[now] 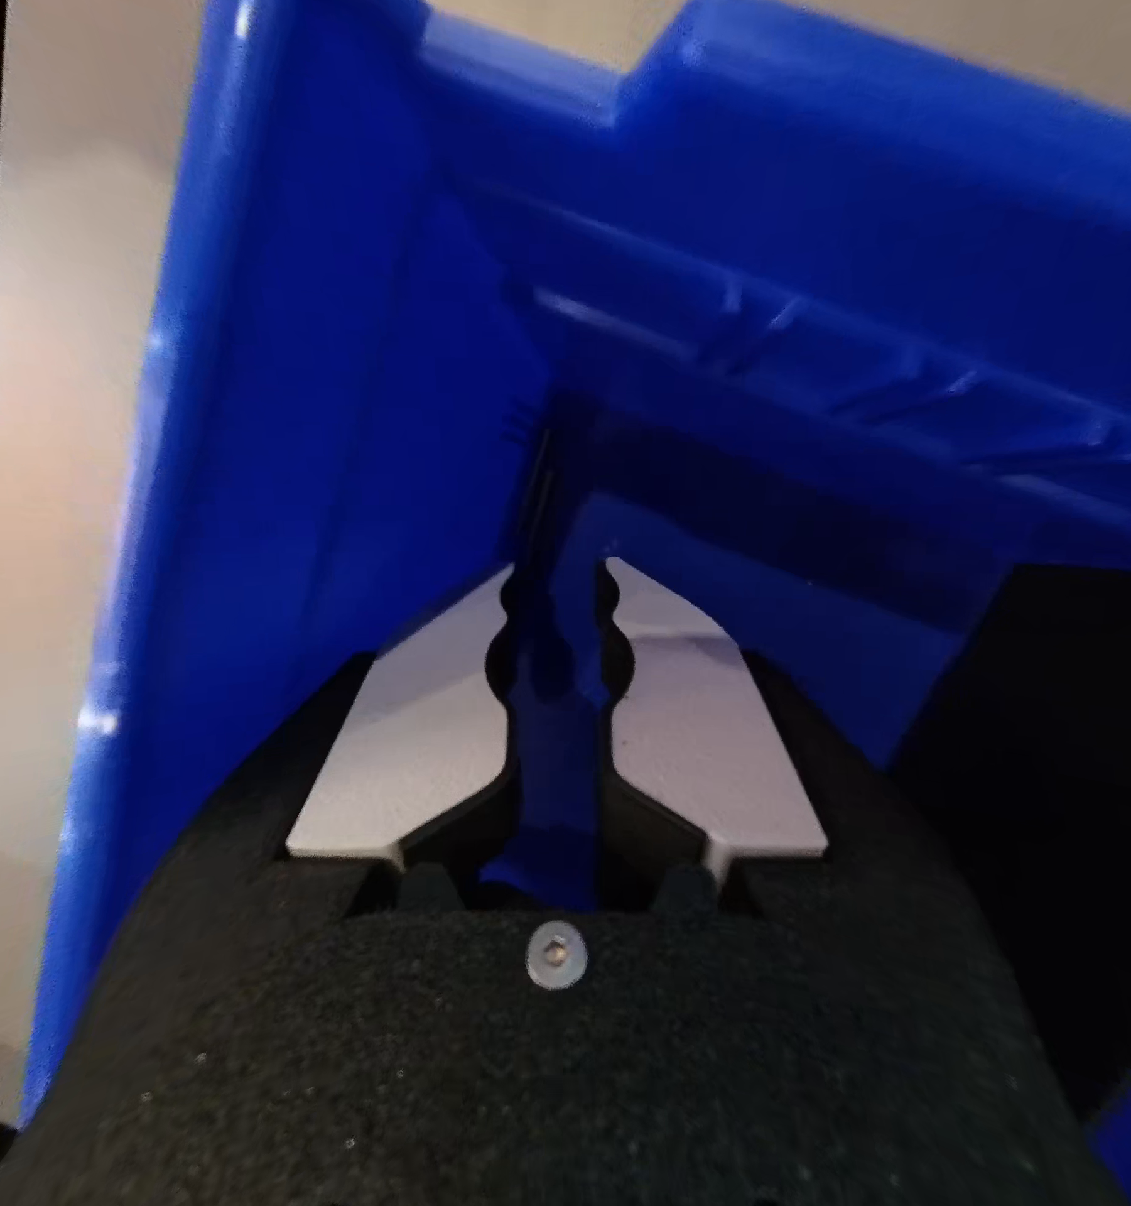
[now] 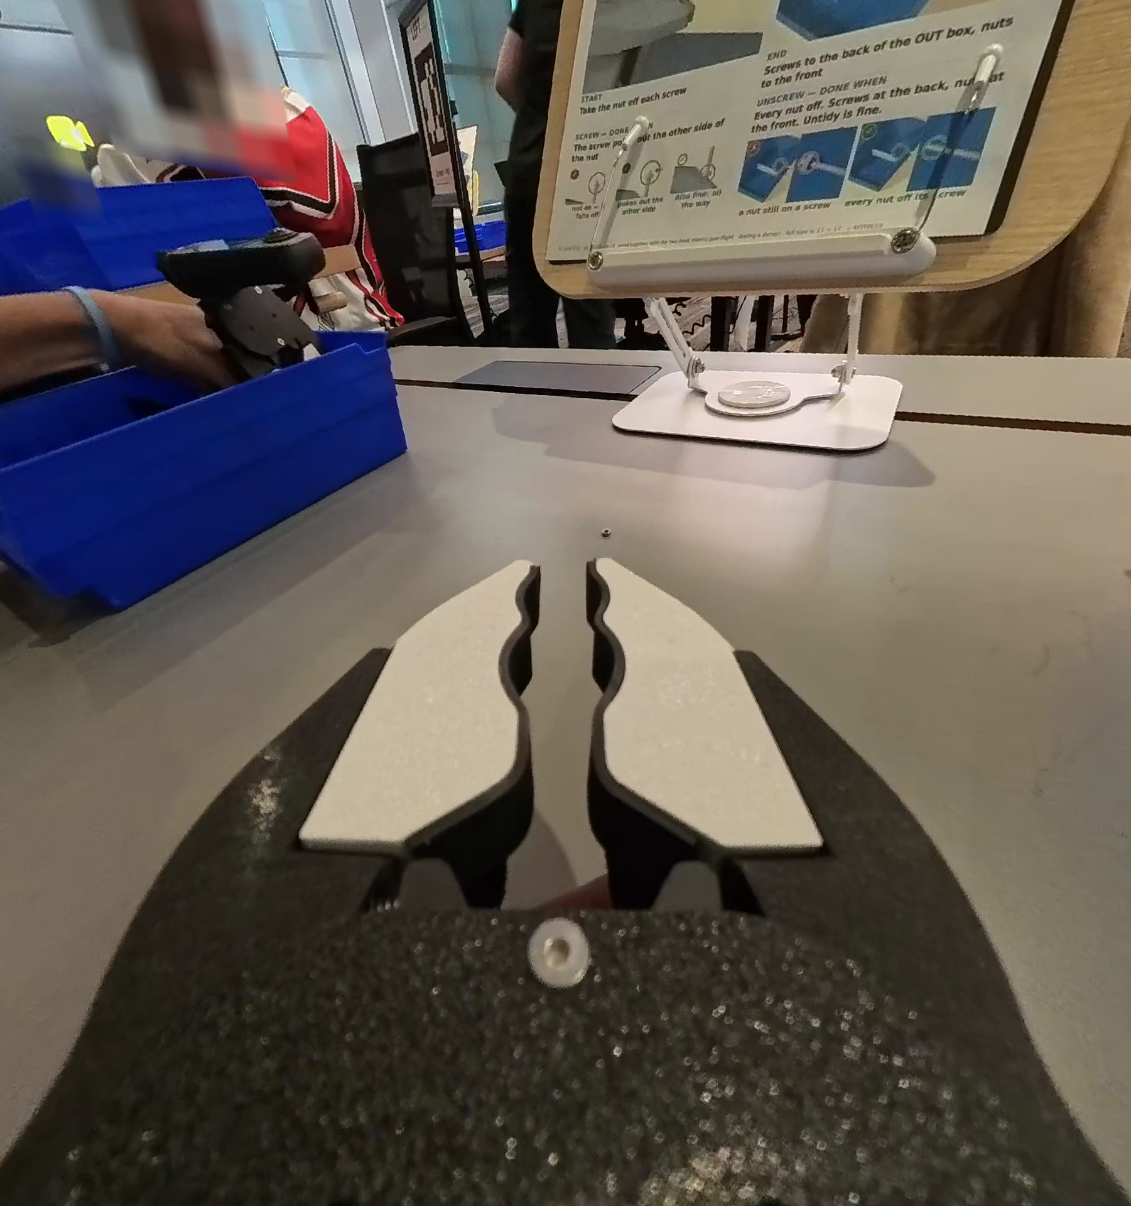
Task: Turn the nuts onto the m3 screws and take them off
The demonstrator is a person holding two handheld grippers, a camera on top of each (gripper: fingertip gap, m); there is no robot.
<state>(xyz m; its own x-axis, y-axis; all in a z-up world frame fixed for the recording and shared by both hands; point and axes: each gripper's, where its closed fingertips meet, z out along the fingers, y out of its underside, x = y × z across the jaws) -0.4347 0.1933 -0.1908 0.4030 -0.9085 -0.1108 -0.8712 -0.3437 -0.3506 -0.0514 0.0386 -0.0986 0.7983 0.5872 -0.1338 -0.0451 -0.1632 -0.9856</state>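
Our left claw (image 1: 566, 574) reaches into the blue bin (image 2: 191, 470).
Its jaws stand slightly apart, pinching nothing we can see; our right claw (image 2: 562, 574), jaws narrowly spread, hovers near a nut (image 2: 605, 532) on the surface (image 2: 876, 652).

Bin (image 2: 177, 483) solid bright blue, same blue fills the left wrist view (image 1: 367, 391). Both grippers: black speckled body, pale grey fingers (image 2: 432, 711) edged black. Table (image 2: 810, 620) plain grey with a dark seam line. Nut (image 2: 605, 532) tiny, dark metallic. Stand (image 2: 758, 411) white, its board (image 2: 1071, 215) light wood trim. Wristband (image 2: 96, 323) light blue. Garment (image 2: 328, 189) behind red with white and black stripes.
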